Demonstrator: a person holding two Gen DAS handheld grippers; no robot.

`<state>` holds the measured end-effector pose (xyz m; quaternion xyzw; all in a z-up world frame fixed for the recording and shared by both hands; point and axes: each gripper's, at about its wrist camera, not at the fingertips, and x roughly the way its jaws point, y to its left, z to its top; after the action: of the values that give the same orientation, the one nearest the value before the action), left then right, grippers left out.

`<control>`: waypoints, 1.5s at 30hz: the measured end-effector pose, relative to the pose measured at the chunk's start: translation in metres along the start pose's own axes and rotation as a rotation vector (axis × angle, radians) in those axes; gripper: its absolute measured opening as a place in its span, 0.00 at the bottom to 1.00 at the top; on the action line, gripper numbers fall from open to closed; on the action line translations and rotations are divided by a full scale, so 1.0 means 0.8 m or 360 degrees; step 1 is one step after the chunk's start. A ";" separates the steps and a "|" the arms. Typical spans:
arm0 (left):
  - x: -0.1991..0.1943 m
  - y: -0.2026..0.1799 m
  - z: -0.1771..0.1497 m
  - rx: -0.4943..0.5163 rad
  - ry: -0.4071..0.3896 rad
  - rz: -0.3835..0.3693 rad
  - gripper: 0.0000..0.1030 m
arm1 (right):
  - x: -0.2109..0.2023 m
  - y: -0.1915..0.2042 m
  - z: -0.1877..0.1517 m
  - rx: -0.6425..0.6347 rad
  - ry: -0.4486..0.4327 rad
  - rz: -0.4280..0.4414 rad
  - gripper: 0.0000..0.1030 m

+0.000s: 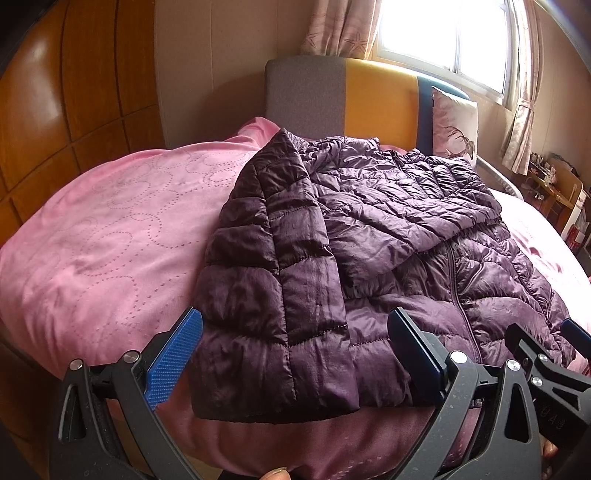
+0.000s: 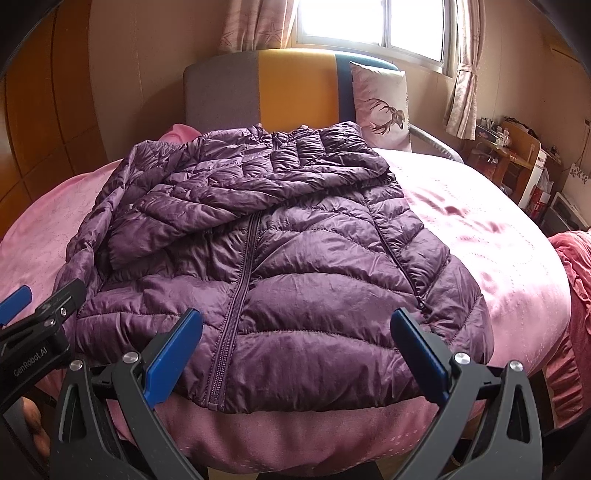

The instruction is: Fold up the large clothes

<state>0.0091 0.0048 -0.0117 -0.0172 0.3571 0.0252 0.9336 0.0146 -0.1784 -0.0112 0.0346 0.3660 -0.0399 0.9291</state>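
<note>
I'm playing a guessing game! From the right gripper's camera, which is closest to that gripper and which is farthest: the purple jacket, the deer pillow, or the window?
From the right gripper:
1. Purple jacket, lying on the pink bed just ahead of the open fingers.
2. Deer pillow, propped against the headboard, far right of the bed.
3. Window, in the wall behind the headboard.

A purple quilted puffer jacket (image 2: pixel 295 266) lies front up on the pink bed (image 2: pixel 480 240), zipped shut, the zipper (image 2: pixel 236 306) running from the collar (at the headboard end) to the hem at the near edge. Its left side is folded in over the front, lining up, seen in the left wrist view as a panel (image 1: pixel 280 295) along the body. One sleeve (image 2: pixel 240 192) lies slanted across the chest. The fabric is shiny and creased.
</note>
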 end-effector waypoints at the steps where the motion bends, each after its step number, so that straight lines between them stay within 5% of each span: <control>1: 0.000 0.000 0.001 -0.0001 -0.0002 0.0000 0.96 | 0.000 0.000 0.000 -0.0003 -0.0004 0.0002 0.98; 16: 0.004 0.004 -0.001 -0.0016 0.0010 -0.0002 0.96 | 0.000 -0.004 -0.011 0.0007 0.0040 0.0094 0.98; 37: 0.017 -0.003 0.012 0.0010 0.0033 -0.0023 0.96 | -0.024 -0.043 0.034 -0.0003 -0.0194 0.0123 0.98; 43: 0.037 -0.006 0.017 0.0083 0.0106 -0.0187 0.96 | -0.006 -0.041 0.063 -0.0037 -0.0165 0.0233 0.98; 45: 0.051 -0.001 0.016 0.0077 0.0174 -0.0212 0.80 | 0.008 -0.038 0.076 -0.0038 -0.0114 0.0289 0.96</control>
<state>0.0480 0.0061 -0.0290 -0.0195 0.4060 -0.0464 0.9125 0.0571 -0.2148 0.0278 0.0549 0.3283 0.0477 0.9418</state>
